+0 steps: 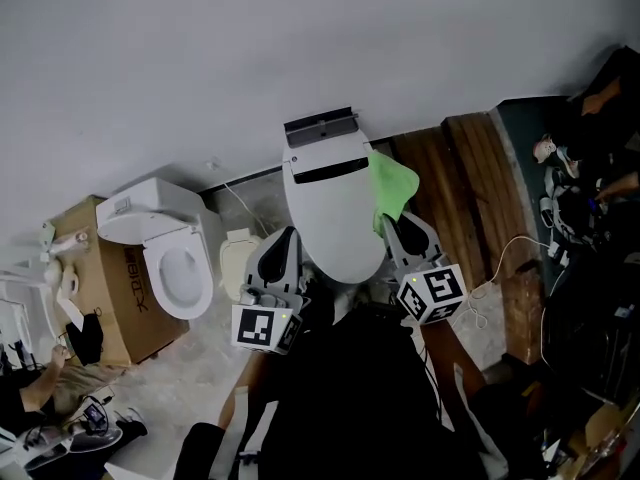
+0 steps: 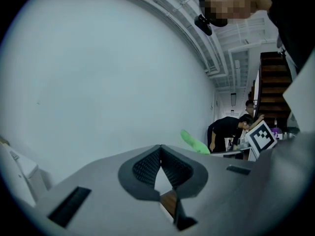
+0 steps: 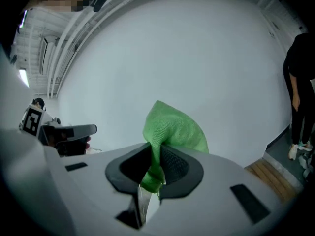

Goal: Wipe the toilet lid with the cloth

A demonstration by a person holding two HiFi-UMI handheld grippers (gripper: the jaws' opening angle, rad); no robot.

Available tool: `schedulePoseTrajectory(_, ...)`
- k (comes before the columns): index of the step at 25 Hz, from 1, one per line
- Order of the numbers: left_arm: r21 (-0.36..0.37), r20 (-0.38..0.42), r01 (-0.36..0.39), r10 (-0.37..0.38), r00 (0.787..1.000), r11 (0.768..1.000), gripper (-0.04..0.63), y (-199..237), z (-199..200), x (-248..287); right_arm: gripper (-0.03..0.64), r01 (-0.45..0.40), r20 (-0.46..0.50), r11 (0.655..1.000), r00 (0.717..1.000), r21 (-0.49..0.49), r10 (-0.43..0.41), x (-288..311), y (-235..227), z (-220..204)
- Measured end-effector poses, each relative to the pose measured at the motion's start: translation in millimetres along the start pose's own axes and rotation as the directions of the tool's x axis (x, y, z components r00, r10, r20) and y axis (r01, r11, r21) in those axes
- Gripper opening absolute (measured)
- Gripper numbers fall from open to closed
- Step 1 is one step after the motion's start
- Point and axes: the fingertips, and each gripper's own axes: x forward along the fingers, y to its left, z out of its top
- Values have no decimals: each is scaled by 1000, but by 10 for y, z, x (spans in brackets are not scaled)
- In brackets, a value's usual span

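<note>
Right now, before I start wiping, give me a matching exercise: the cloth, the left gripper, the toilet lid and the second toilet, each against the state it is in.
Things:
1. green cloth
2. left gripper
3. toilet lid
4. second toilet

States:
A. shut on nothing
B. down, between the two grippers
C. bowl open, beside the cardboard box
D. pinched in the jaws of the right gripper

Pairs: 1-D, 2-A, 3-B, 4-C
</note>
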Motion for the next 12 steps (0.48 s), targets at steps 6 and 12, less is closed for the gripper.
schedulePoseTrajectory(6,-7,19,19,-19,1000,1000,2,-89,103,30,67,36,62,999,997,5,-36,-341,72,209)
schedulePoseTrajectory(12,22,22,34,-35,999,999,2,-133,161,108,67,47,60,999,997,1,-47,-436,32,186)
